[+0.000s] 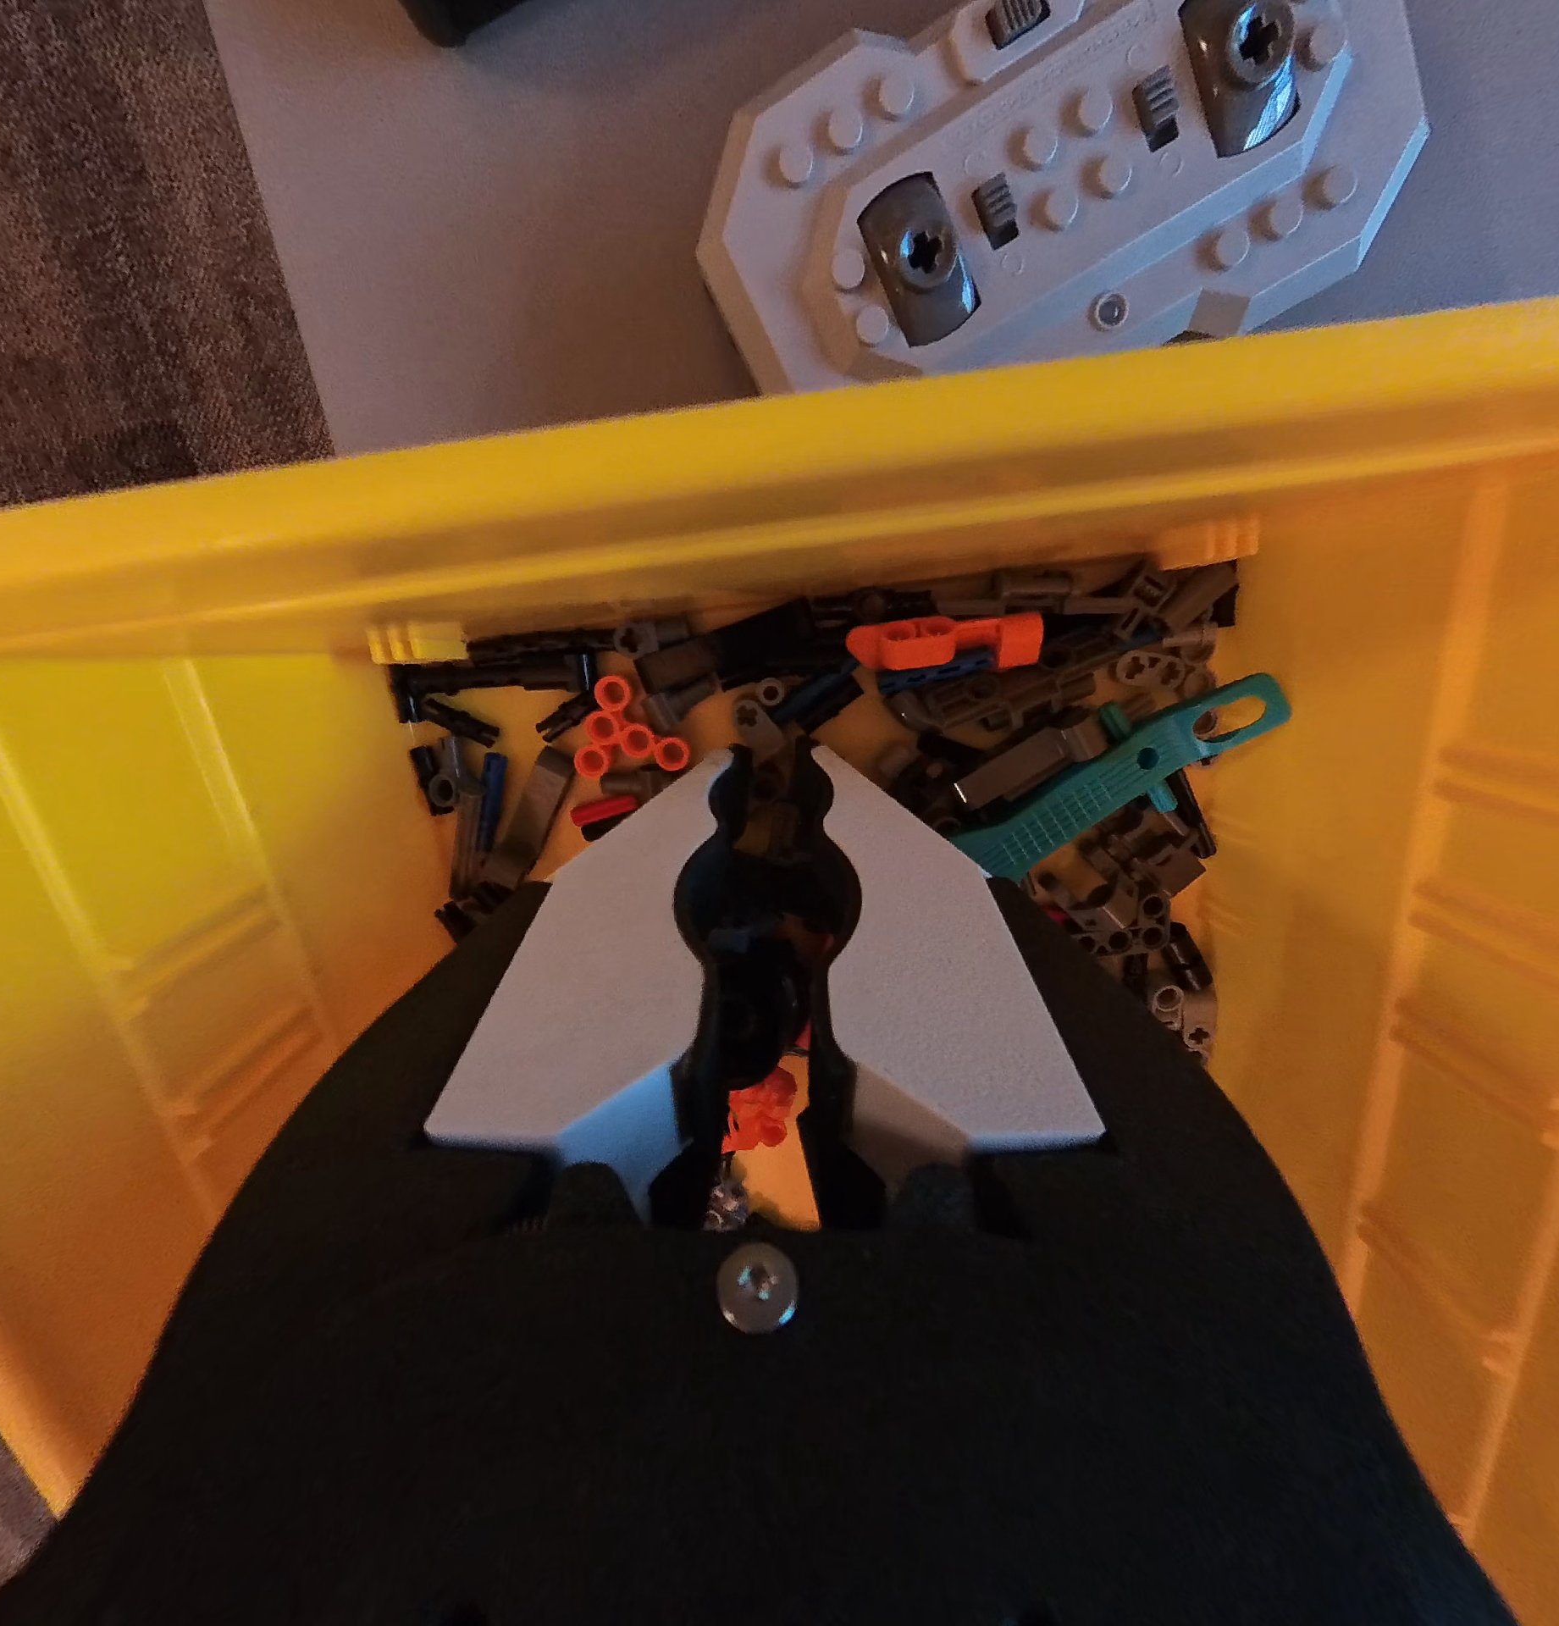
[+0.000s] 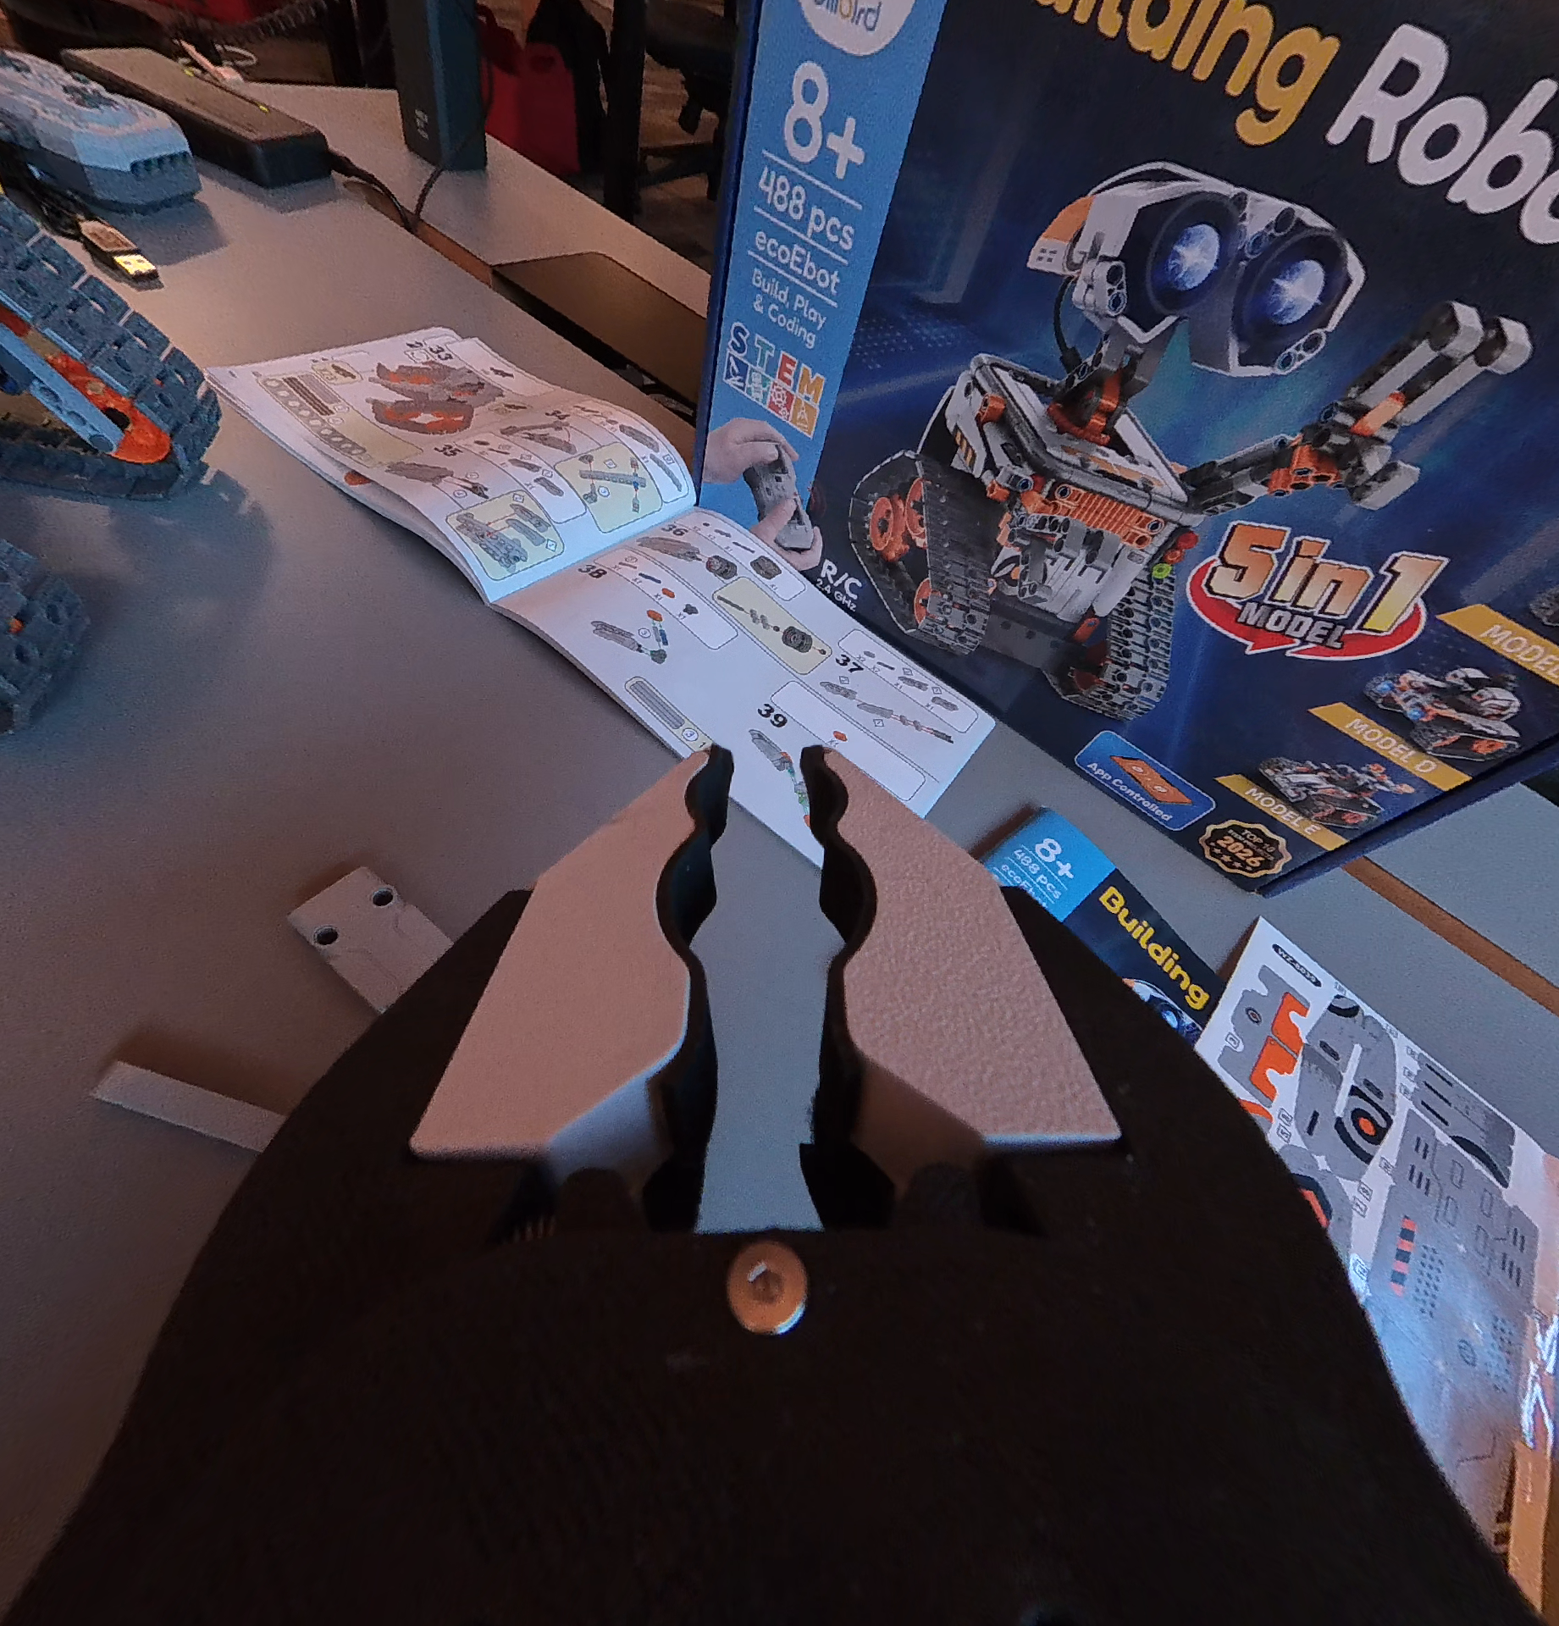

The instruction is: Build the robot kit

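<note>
My left gripper [image 1: 774, 757] reaches down into a yellow plastic bin [image 1: 758, 493], just above a pile of small building parts [image 1: 978, 730] in grey, black and orange. Its jaws stand close together with a small black part [image 1: 745, 1003] between the pads. An orange triangular piece [image 1: 630, 735] lies just left of the tips and a teal lever tool [image 1: 1119, 774] to their right. My right gripper [image 2: 765, 757] hovers over a grey table [image 2: 318, 704]. It is narrowly open and empty, with its tips over the near corner of an open instruction booklet [image 2: 582, 528].
A grey studded controller [image 1: 1075, 176] lies on the table beyond the bin. In the right wrist view a large toy-kit box [image 2: 1198, 396] stands at the right. A sticker sheet [image 2: 1418, 1232], a small booklet [image 2: 1101, 915], tracked model parts [image 2: 72, 396] and a grey beam [image 2: 362, 933] lie around. My right fingertips sit around 60 cm from my left ones. The right gripper is farther from the grey studded controller [image 1: 1075, 176], some 55 cm, than the left, some 10 cm. My right wrist view [image 2: 37, 76] looks at it from another angle.
</note>
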